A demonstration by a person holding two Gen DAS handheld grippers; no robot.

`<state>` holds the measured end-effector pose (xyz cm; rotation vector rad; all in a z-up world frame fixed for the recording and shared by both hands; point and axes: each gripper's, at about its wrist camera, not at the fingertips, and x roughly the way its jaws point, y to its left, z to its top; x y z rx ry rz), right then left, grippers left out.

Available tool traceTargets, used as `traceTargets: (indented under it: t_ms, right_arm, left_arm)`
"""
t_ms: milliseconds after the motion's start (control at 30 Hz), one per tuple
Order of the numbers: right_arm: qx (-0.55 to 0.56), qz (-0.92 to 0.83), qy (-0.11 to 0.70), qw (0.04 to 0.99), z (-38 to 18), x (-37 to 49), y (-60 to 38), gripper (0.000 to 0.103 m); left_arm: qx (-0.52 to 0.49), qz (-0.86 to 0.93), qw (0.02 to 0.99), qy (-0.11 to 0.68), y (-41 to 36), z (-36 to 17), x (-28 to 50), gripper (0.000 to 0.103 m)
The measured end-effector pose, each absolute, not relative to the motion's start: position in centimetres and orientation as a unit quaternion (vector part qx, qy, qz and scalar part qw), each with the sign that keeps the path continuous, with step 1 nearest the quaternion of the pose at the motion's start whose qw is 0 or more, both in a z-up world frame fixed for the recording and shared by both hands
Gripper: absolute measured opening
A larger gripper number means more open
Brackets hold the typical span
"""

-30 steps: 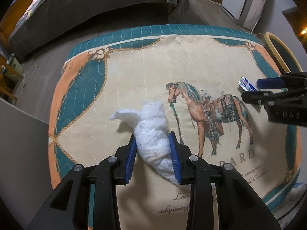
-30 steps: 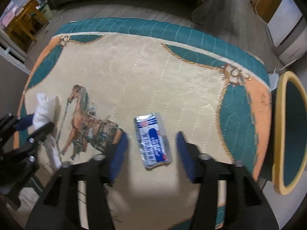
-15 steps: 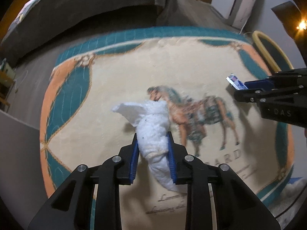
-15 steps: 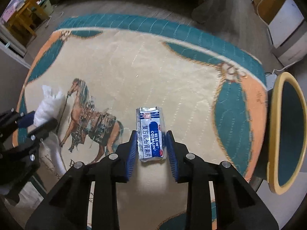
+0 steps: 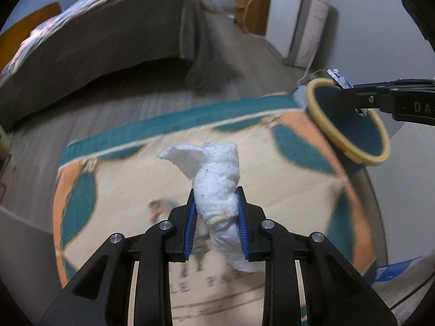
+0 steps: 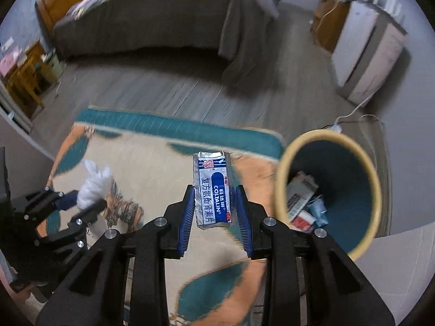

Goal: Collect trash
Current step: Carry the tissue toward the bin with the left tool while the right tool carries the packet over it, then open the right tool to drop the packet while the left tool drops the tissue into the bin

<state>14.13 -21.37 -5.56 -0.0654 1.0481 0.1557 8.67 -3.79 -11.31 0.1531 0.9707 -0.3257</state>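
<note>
The foil medicine packet (image 6: 213, 190) stands lengthwise between the blue pads of the right gripper (image 6: 214, 209), its long axis running straight out along the fingers, printed face toward the camera. Those jaws have just been closing and are now pinched on the packet's two long edges, holding it clear of the rug (image 6: 152, 168). The crumpled white tissue wad (image 5: 217, 187) is squeezed the same way in the left gripper (image 5: 216, 217), whose jaws have likewise just been closing; a loose tail of it hangs below the pads and a flap sticks out to the upper left.

The relation that matters is with the yellow-rimmed waste bin (image 6: 282, 179), which stands at the rug's right edge with other wrappers already in its bottom. In the right wrist view it sits just right of the packet and a little ahead, its mouth tilted toward the camera, so the right hand is clearly the nearer one. From the left wrist view the bin (image 5: 320, 116) lies well off to the upper right of the wad, with the right gripper (image 5: 361, 89) reaching across its rim; motion blur makes it hard to judge whether the packet is above the opening yet.
</note>
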Motion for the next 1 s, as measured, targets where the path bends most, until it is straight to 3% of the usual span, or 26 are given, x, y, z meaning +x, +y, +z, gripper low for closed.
traceTargets:
  t_ms: [767, 1000]
  right_arm:
    - [0.082, 0.001, 0.498, 0.864, -8.2, 16.7, -37.8, 0.03]
    - [0.133, -0.03, 0.515, 0.846, -11.4, 16.8, -42.4, 0.03]
  left_arm:
    - [0.124, -0.26, 0.846, 0.449, -18.1, -10.8, 8.9, 0.028]
    - [0.131, -0.298, 0.835, 0.443, -23.5, -10.3, 10.5, 0.028]
